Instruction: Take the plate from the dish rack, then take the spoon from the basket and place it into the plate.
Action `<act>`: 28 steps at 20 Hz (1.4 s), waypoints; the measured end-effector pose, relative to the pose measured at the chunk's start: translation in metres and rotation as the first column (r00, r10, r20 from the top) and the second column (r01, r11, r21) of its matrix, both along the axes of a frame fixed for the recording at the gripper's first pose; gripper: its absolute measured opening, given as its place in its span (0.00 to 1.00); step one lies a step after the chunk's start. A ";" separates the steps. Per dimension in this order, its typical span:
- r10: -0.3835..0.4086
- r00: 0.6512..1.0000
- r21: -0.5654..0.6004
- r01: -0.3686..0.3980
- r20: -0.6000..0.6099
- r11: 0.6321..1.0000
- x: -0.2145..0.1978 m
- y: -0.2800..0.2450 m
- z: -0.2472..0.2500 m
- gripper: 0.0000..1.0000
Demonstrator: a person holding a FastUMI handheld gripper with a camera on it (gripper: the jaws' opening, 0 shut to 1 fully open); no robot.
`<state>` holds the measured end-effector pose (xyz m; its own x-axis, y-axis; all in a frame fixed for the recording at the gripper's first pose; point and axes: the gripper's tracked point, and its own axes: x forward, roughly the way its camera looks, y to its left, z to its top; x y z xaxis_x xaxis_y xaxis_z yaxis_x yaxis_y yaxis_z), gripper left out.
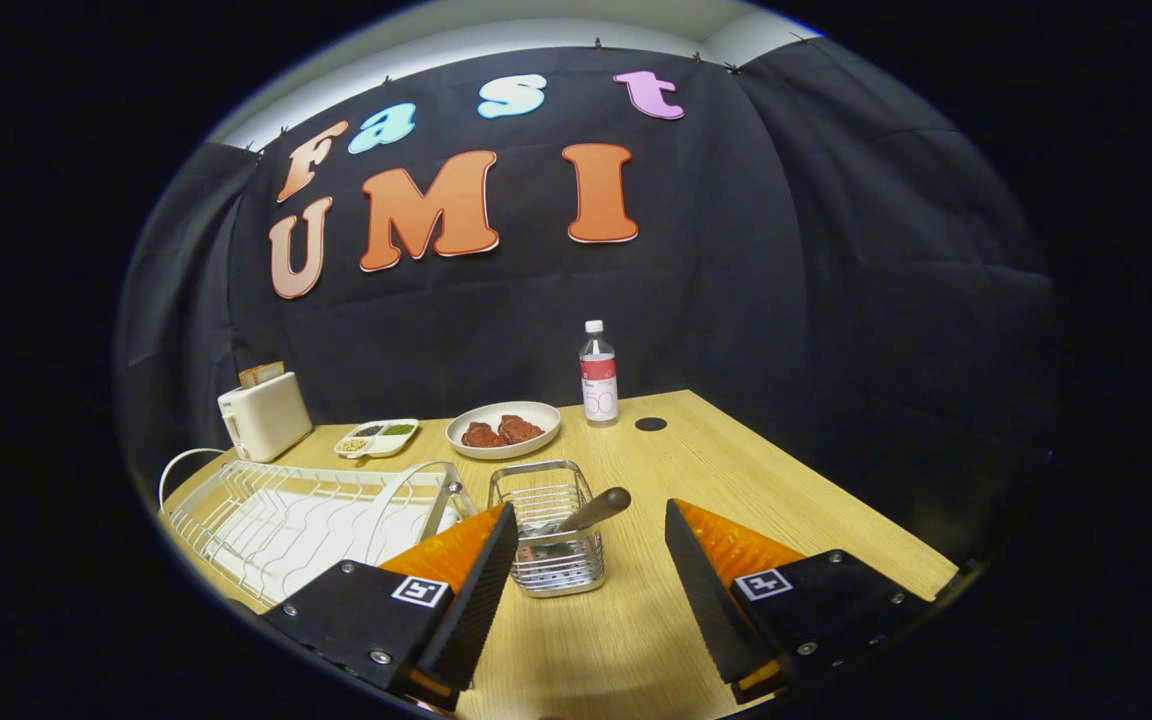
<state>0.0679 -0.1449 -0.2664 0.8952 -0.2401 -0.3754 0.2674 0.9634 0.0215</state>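
Note:
My gripper (591, 508) is open, its fingers spread wide above the wooden table (636, 620). A small metal wire basket (556, 575) stands between the fingertips, closer to the left one. A spoon (598, 509) leans in it, its dark handle sticking up and to the right. The white wire dish rack (276, 515) lies left of the basket, partly behind my left finger. A pale curved rim (406, 495) stands at the rack's near end; I cannot tell if it is a plate. Beyond the basket, a white plate (503, 428) holds two brown pieces of food.
A white toaster (264, 415) and a divided dish (377, 438) of small foods sit at the back left. A water bottle (597, 375) stands at the back, with a round black hole (650, 424) in the table beside it. The table's edge runs along the right.

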 end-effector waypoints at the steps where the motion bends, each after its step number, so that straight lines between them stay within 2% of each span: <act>1: 0.004 1.000 0.000 -0.004 0.001 1.000 0.004 0.000 0.000 0.89; 5: 0.020 1.000 -0.017 -0.019 0.010 1.000 0.016 0.000 0.002 0.86; 7: 0.032 0.999 -0.033 -0.032 -0.001 0.999 0.021 0.002 -0.001 0.79; 9: 0.040 0.999 -0.055 -0.040 -0.004 0.998 0.025 0.004 -0.001 0.69; 10: 0.040 0.999 -0.065 -0.040 -0.002 0.997 0.026 0.004 0.000 0.59; 13: 0.054 0.998 -0.080 -0.055 -0.013 0.995 0.024 0.008 -0.001 0.40; 14: 0.064 0.998 -0.071 -0.065 -0.013 0.995 0.024 0.011 0.000 0.29; 16: 0.094 0.995 -0.040 -0.095 -0.020 0.995 0.023 0.024 0.001 0.22; 18: 0.114 0.993 -0.021 -0.115 -0.023 0.993 0.025 0.032 0.001 0.17; 22: 0.090 0.996 0.028 -0.090 -0.027 0.996 0.030 0.033 0.010 0.09; 24: 0.087 0.996 0.056 -0.086 -0.009 0.995 0.032 0.033 0.025 0.08; 28: 0.079 0.995 0.035 -0.082 0.066 0.996 0.030 0.033 0.068 0.07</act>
<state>0.0975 -0.1115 -0.1982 0.9338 -0.1531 -0.3234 0.1859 0.9799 0.0727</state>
